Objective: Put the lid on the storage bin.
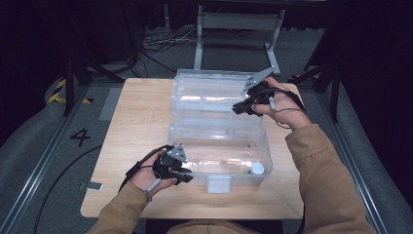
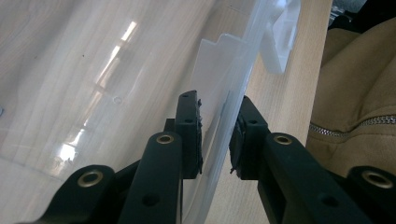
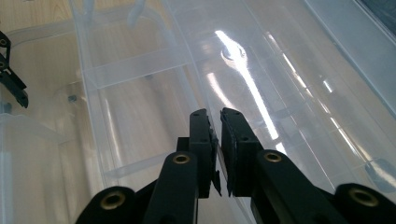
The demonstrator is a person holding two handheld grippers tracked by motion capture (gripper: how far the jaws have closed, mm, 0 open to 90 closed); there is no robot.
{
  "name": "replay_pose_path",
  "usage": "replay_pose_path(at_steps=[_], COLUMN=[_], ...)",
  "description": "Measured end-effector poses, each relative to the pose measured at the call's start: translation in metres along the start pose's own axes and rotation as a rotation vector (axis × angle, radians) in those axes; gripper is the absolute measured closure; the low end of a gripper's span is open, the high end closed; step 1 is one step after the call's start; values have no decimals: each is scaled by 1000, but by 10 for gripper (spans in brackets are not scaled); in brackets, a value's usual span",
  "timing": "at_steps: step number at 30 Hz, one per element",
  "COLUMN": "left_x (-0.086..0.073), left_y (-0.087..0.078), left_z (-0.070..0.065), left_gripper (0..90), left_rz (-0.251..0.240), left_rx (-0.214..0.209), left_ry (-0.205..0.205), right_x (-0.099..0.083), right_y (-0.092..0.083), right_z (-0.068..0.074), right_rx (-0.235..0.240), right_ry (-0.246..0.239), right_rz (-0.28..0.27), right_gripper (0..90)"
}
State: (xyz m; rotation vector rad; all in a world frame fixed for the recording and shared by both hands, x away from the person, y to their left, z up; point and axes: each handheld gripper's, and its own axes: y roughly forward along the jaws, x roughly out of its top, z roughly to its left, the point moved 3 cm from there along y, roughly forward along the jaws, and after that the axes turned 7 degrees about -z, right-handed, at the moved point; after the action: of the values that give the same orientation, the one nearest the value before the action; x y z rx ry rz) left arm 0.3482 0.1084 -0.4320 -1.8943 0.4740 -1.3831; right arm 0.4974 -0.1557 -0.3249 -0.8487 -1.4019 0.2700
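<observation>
Two tongs work on one clear plastic box (image 1: 219, 146) that sits open on the wooden bench (image 1: 136, 117).

The left tongs (image 2: 215, 135) straddle the box's near wall at its left front corner: one pad sits inside the wall, the other outside, and the thin clear plastic runs up between them. The pads stand narrow about the wall; the inner one looks to touch it, but a sliver of gap shows at the outer one, so I cannot tell whether the wall is truly pinched. In the high view the left tongs (image 1: 184, 176) lie low at that same corner, with the hand (image 1: 146, 176) behind them on the bench.

The right tongs (image 3: 219, 149) are almost closed, with only a thin slit left between the pads. They sit on the edge of the lid (image 1: 209, 90), which lies swung back flat beyond the box; whether the rim is gripped in the slit I cannot tell. From above, the right tongs (image 1: 238, 109) meet the lid's right side, the hand (image 1: 280, 105) wrapped round the body.

A white latch (image 1: 218, 184) hangs at the middle of the box's front wall. A small white round thing (image 1: 257, 168) rests inside the box at its right front corner.
</observation>
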Motion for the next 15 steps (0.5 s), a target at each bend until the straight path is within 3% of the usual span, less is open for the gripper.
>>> replay_pose_path(at_steps=[15], left_x=[0], left_y=[0], left_z=[0], left_gripper=[758], left_rz=[2], left_rx=[-9], left_ry=[-8], right_x=[0], right_y=[-8], right_z=[12], right_rx=[-1], right_ry=[-38], right_rz=[-5], right_gripper=[840])
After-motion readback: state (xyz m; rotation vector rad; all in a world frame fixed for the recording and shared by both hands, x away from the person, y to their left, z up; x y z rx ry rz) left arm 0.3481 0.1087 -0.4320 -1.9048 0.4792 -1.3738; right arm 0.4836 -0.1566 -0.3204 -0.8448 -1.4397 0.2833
